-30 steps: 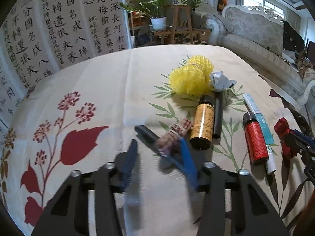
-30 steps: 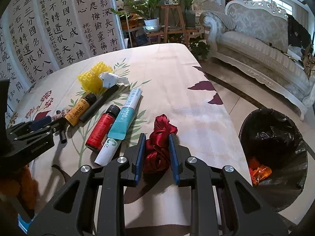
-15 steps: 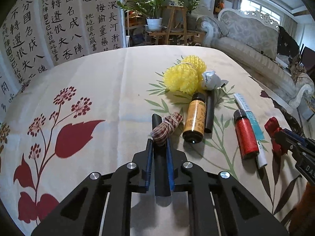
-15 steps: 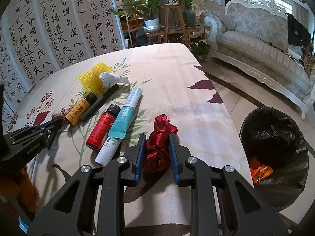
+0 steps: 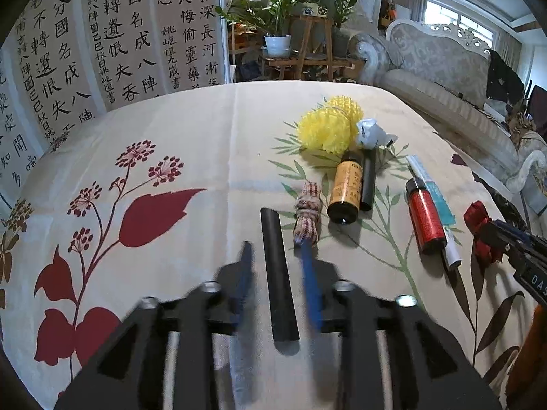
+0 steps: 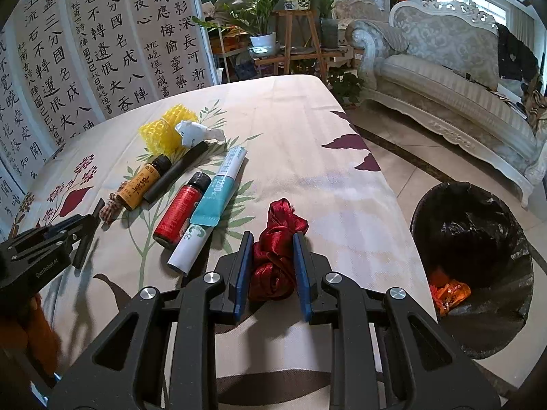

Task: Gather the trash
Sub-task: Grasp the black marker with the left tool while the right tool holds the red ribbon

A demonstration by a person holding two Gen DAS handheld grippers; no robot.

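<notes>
Left gripper [image 5: 278,266] standing over the floral tablecloth [image 5: 177,130], jaws having just been opening, black tube [image 5: 277,273] lying loose between them, rope bundle [image 5: 307,212] touching its right finger, right gripper [image 6: 271,266] squeezing red ribbon [image 6: 275,259] at the table's near right, black-lined bin [image 6: 478,273] sitting on the floor farther right.

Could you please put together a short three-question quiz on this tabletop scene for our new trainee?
1. True or false: the right hand-held gripper is shut on the red ribbon.
2. What lies between the open fingers of the left hand-held gripper: A) black tube, B) orange bottle, C) yellow mesh?
3. Fill in: the black bin stands on the ____.

Key: 1 true; 2 A; 3 floor.
</notes>
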